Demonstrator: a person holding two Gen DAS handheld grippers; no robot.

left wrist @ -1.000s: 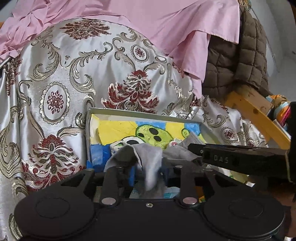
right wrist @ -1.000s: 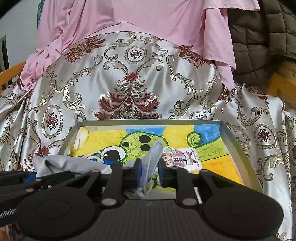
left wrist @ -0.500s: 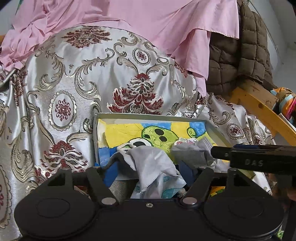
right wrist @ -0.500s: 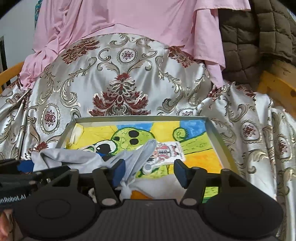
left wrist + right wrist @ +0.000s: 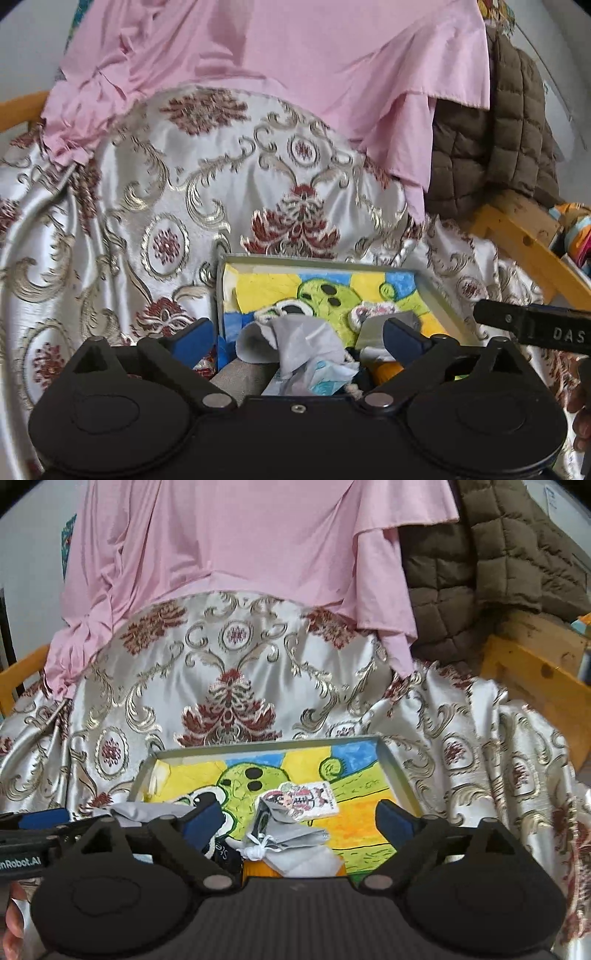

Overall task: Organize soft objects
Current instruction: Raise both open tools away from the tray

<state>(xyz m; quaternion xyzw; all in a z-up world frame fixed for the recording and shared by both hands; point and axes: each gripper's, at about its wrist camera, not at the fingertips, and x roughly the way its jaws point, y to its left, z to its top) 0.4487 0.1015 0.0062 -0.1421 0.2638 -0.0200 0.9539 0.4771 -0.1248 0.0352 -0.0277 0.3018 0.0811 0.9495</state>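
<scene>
Letting go is the step in hand: my left gripper (image 5: 299,339) and my right gripper (image 5: 299,821) are both opening their jaws, and nothing is pressed between the pads of either. The grey cloth (image 5: 303,339) lies loose and crumpled at the near end of the tray (image 5: 317,258), with its folds between the blue pads of my left gripper but not clamped. In the right wrist view the other end of the cloth, with a small white drawstring pouch (image 5: 255,851) beside it, rests on the green and yellow picture that lines the tray, and a little printed card (image 5: 306,797) sits just beyond. The tray stands on the patterned satin sheet (image 5: 147,192). I judge this cloth as placed; next I need to draw both grippers clear without snagging a fold, then find another soft thing to put away.
</scene>
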